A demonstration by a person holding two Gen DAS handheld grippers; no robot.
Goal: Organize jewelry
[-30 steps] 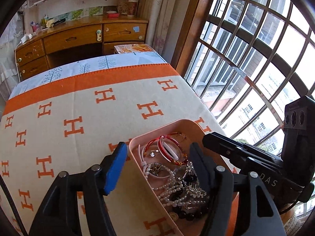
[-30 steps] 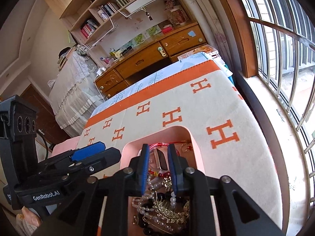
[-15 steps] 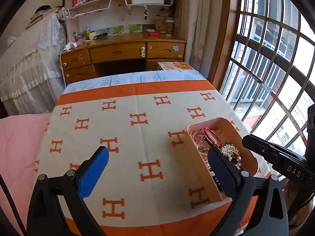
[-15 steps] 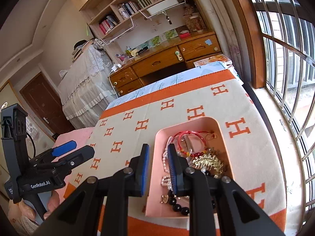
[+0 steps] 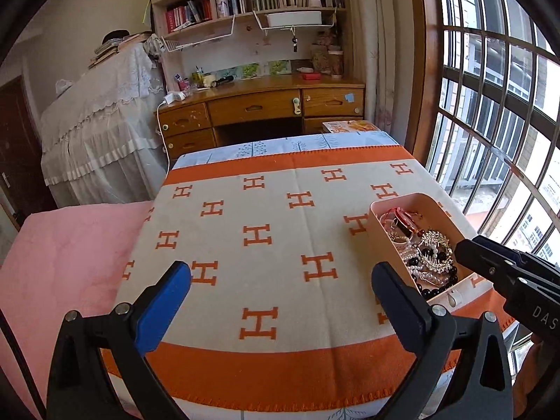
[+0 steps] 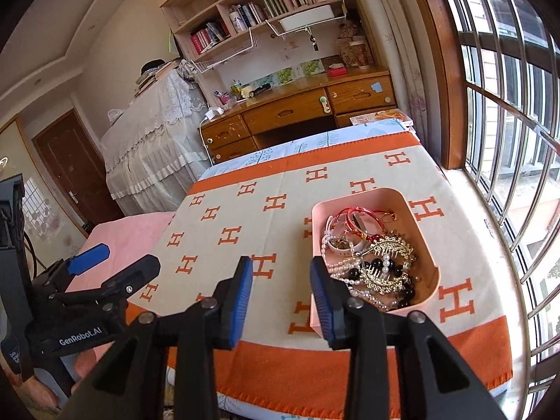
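A pink tray [image 6: 425,245] [image 5: 379,225] sits near the right front corner of the table on an orange-and-cream blanket [image 5: 273,210]. It holds a heap of jewelry [image 6: 371,252] [image 5: 420,248]: red bangles, pearl strands, black beads and a gold comb. My left gripper [image 5: 280,290] stands wide open above the blanket, left of the tray, with nothing between its fingers. My right gripper [image 6: 281,294] hangs in front of the tray's near left corner; its jaws are opening and nothing is between them. The left gripper [image 6: 115,262] also shows at the left of the right wrist view.
A pink mattress [image 5: 70,255] lies left of the table. A wooden desk [image 5: 262,108] with drawers and bookshelves [image 5: 252,0] stands behind it. A barred window [image 5: 490,112] runs along the right side. A lace-covered piece of furniture [image 5: 101,119] stands at the back left.
Both grippers drew back and up from the tray, which now lies farther off. The left jaws widened fully and swung left over the blanket. The right jaws opened.
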